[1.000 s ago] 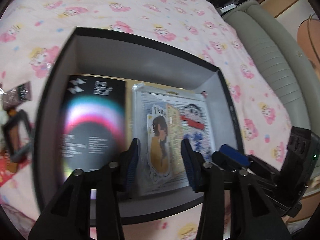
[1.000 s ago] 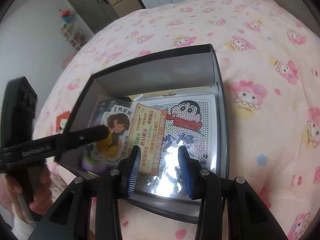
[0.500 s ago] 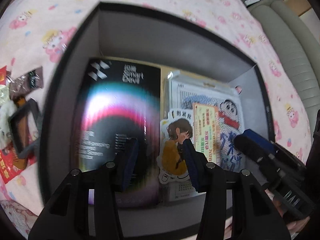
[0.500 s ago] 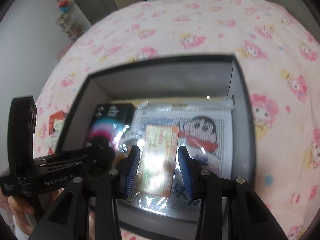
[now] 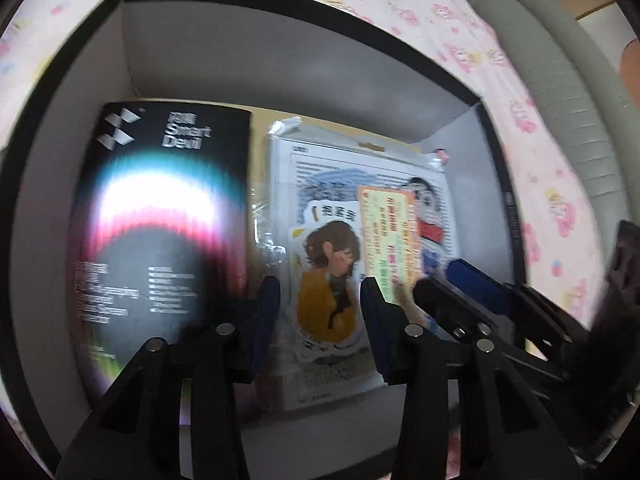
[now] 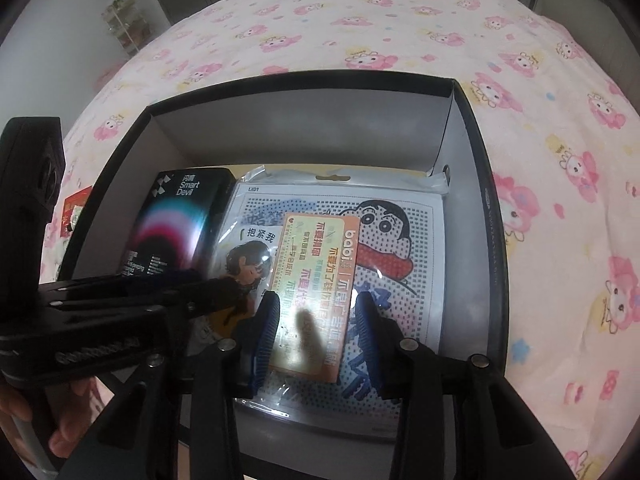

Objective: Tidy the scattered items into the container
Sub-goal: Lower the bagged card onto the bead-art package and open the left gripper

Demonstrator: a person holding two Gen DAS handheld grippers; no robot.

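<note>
The container, a black box with grey inner walls [image 5: 280, 52] [image 6: 304, 136], stands on the bed. Flat inside lie a black "Smart Devil" package [image 5: 160, 216] [image 6: 176, 216], a bagged cartoon bead sheet [image 5: 320, 164] [image 6: 400, 288], a sticker of a girl in yellow [image 5: 328, 272] [image 6: 248, 260] and an orange card [image 5: 388, 232] [image 6: 316, 264]. My left gripper [image 5: 318, 320] [image 6: 216, 292] hovers over the sticker, its jaws closing with no pad on it. My right gripper [image 6: 316, 320] [image 5: 460, 284] hangs beside it, jaws astride the card's near end and narrowly apart, not pressing it.
A pink cartoon-print bedspread [image 6: 400, 32] surrounds the box. A grey-green padded sofa [image 5: 560, 100] runs along the bed's right side. A red packet [image 6: 74, 208] lies on the cover left of the box. A hand [image 6: 24, 408] holds the left gripper's handle.
Both grippers have sunk lower into the box, so its contents look larger. The left jaws have narrowed over the sticker. The items inside have not shifted.
</note>
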